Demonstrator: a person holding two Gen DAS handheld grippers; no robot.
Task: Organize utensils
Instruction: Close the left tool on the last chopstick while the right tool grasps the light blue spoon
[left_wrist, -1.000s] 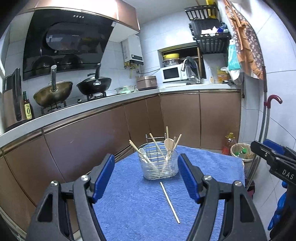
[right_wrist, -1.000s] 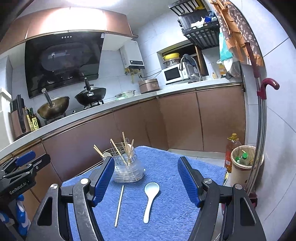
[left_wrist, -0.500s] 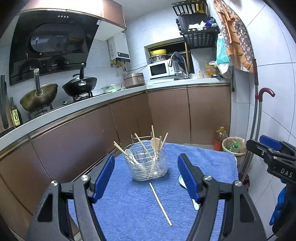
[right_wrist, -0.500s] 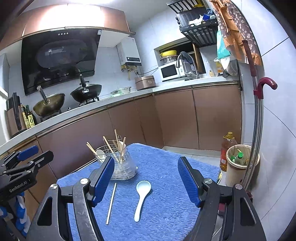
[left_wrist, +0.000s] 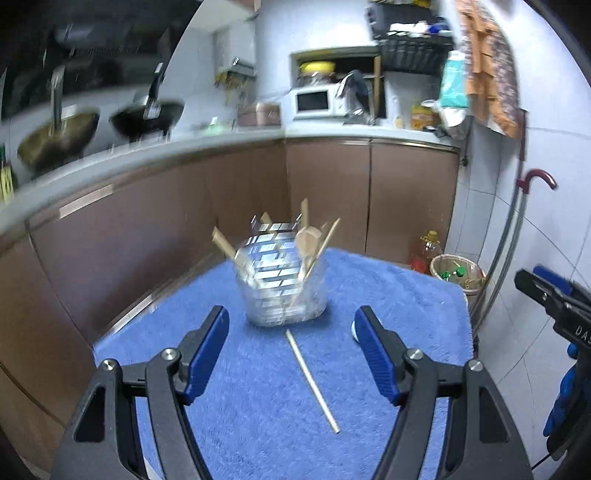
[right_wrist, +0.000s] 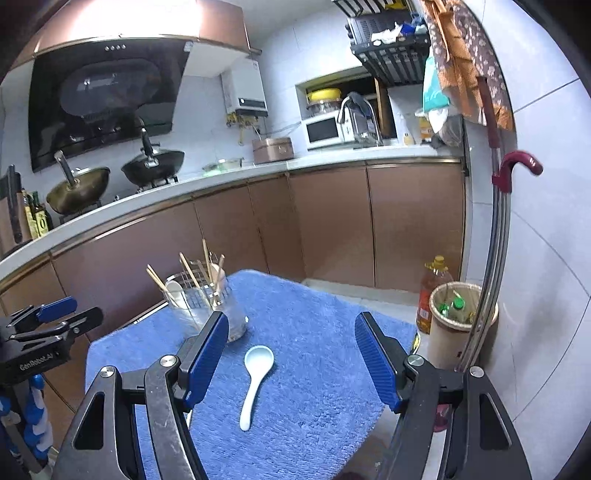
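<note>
1. Left gripper (left_wrist: 291, 354) had dropped and tipped down toward the blue towel (left_wrist: 236, 424) compared with a second earlier — its view was smeared with motion blur, the cabinets and woks streaked. Jaws stood wide apart, nothing between the pads.
2. The single chopstick (left_wrist: 312, 380) lay loose on the towel, just in front of the wire utensil basket (left_wrist: 284, 284), and now sat nearly centred between the left fingers; earlier it was off to the right of centre and further ahead.
3. Right gripper (right_wrist: 291, 354) had eased in a little as well, its view sharp. Jaws apart, empty. The white spoon (right_wrist: 255, 376) lay flat on the towel between its fingers, bowl toward the basket (right_wrist: 199, 306), handle toward the camera.
4. Basket held several chopsticks and at least two spoons, standing upright at the towel's far left side in the right view.
5. Reading — both hands were lining up on the last two loose pieces, left for the chopstick, right for the spoon. Neither touched its piece yet; nothing gripped.
6. Risk noted: the thin chopstick lay sunk in the towel pile, so a clean pinch may need a low approach.
</note>
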